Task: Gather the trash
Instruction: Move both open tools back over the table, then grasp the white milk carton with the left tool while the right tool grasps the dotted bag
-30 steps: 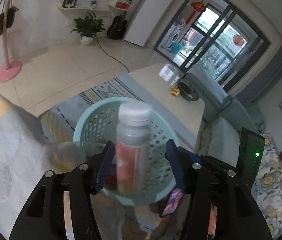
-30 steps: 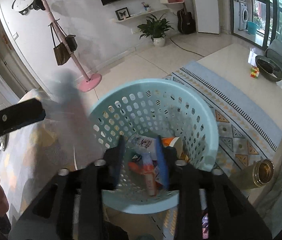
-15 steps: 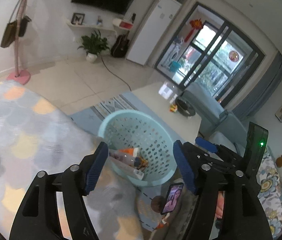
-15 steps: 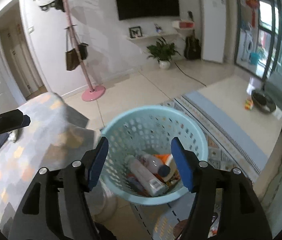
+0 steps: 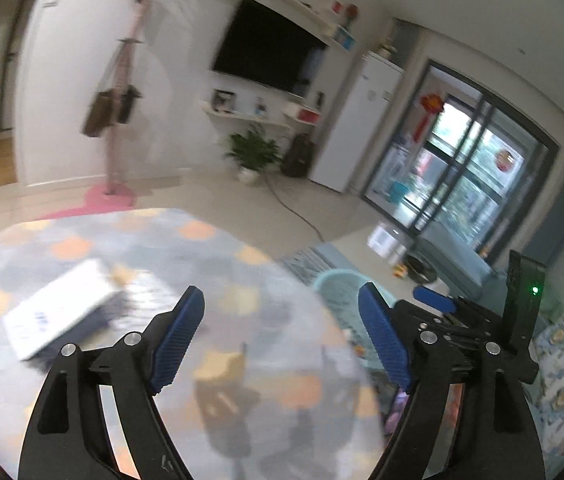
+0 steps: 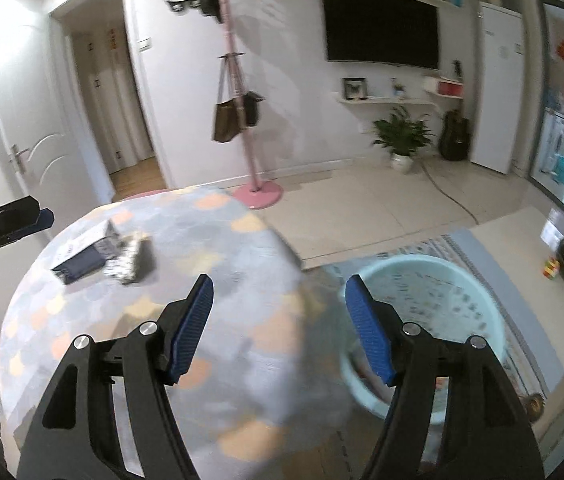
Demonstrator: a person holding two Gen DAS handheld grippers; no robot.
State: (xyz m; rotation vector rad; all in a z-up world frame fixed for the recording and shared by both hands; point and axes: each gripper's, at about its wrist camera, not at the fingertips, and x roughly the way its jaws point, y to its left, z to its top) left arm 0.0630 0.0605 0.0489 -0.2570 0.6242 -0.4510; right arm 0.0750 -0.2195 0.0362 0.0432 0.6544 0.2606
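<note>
A light blue perforated basket stands on the floor right of the round table; its rim also shows in the left wrist view. On the table lie a flat box, white and navy, and crumpled silver foil trash beside it. The box shows blurred in the left wrist view. My left gripper is open and empty above the table. My right gripper is open and empty over the table's right edge. The left gripper also shows at the far left of the right wrist view.
A pink coat stand with bags stands behind the table. A plant, a guitar, a white fridge and a wall TV line the far wall. A low table and patterned rug lie right of the basket.
One second ago the left gripper held a bottle over the basket and the right was shut there. Both have opened, and swung left and up from the basket toward the table.
</note>
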